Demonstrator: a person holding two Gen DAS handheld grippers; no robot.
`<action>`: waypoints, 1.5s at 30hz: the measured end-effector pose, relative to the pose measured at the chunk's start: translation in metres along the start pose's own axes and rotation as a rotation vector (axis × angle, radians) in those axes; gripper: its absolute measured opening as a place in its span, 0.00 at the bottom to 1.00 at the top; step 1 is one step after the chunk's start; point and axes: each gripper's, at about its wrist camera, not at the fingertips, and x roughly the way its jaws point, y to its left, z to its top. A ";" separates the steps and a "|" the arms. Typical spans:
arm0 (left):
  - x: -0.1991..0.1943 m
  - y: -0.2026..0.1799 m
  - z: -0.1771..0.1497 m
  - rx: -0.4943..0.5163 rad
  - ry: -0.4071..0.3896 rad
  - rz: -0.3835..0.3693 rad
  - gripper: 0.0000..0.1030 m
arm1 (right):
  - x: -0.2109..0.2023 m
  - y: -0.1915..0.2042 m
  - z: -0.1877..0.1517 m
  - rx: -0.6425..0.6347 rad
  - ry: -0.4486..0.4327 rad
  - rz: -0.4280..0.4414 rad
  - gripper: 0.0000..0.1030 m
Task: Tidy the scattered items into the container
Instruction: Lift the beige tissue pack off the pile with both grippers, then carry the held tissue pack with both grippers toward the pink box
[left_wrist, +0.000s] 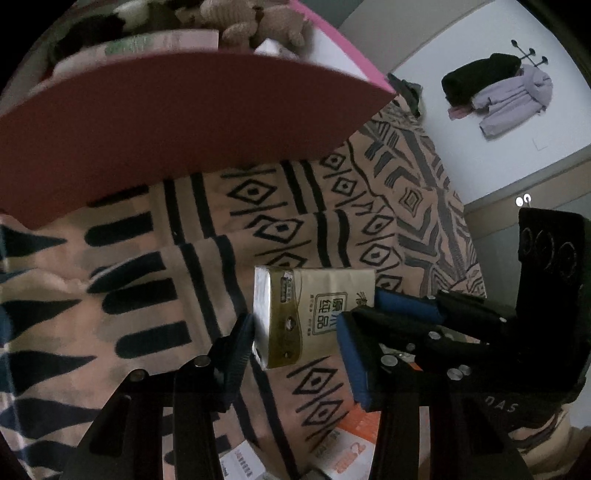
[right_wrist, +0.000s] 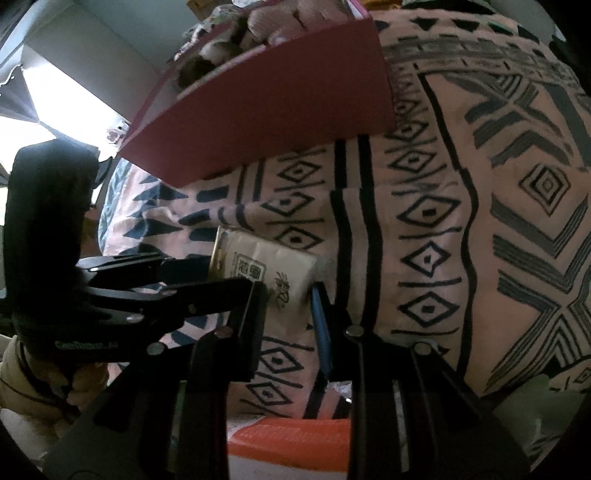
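Pink rectangular box (left_wrist: 177, 122): holds knitted beige teddy bear (left_wrist: 255, 20), tissue packs. Both grippers' jaws clamp beige tissue pack (left_wrist: 314, 314).

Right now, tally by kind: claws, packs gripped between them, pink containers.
claws: 2 (left claw, right claw)
tissue pack, gripped by both: 1
pink container: 1
total: 4
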 end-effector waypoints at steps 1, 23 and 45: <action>-0.004 -0.002 0.000 0.005 -0.011 0.007 0.45 | -0.002 0.004 0.001 -0.013 -0.007 0.000 0.27; -0.084 -0.040 -0.015 0.052 -0.234 0.081 0.44 | -0.061 0.051 0.009 -0.185 -0.137 0.038 0.27; -0.121 -0.062 -0.011 0.069 -0.362 0.106 0.44 | -0.092 0.065 0.012 -0.230 -0.214 0.046 0.27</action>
